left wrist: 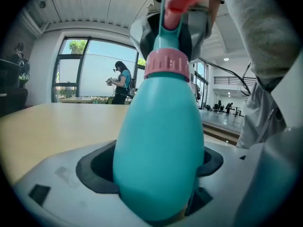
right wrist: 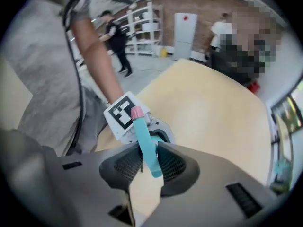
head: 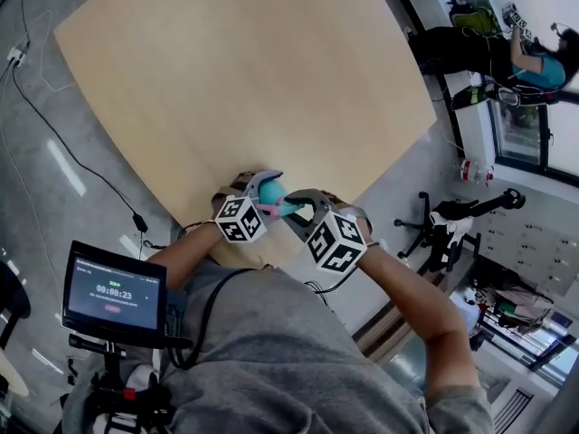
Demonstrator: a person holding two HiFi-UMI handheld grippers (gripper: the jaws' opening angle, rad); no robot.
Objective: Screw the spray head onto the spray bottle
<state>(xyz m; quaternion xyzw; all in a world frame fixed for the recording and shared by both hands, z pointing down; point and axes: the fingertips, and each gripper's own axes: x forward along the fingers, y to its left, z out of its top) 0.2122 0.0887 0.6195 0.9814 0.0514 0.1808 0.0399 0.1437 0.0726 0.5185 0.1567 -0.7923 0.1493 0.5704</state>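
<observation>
Nearest, along btm of head view: grey shirt [head: 298,360] and bare forearms, w/ small monitor [head: 113,294] on a stand at lower left, timer on screen. Just above, low ctr: left cube [head: 241,219] and right cube [head: 335,240] side by side, teal showing between them. In left gripper view, left gripper [left wrist: 156,174] clamped on fat lower body of teal spray bottle [left wrist: 158,141], dark pads against each flank. Bottle filling ctr of frame, neck upward, pink collar [left wrist: 165,64] at its top. Above collar, at top ctr, spray head [left wrist: 169,30] sitting on the neck; how far screwed on, cannot tell. In right gripper view, right gripper [right wrist: 150,163] narrowed onto teal part of spray head at ctr, pads touching both sides, pink end toward upper left in front of left cube. Beyond: light-wood table [head: 244,80] across upper middle of head view. Farther out: grey floor w/ black cable [head: 63,147] at left, office chair [head: 443,229] at right, person [head: 534,57] by windows at upper right.
</observation>
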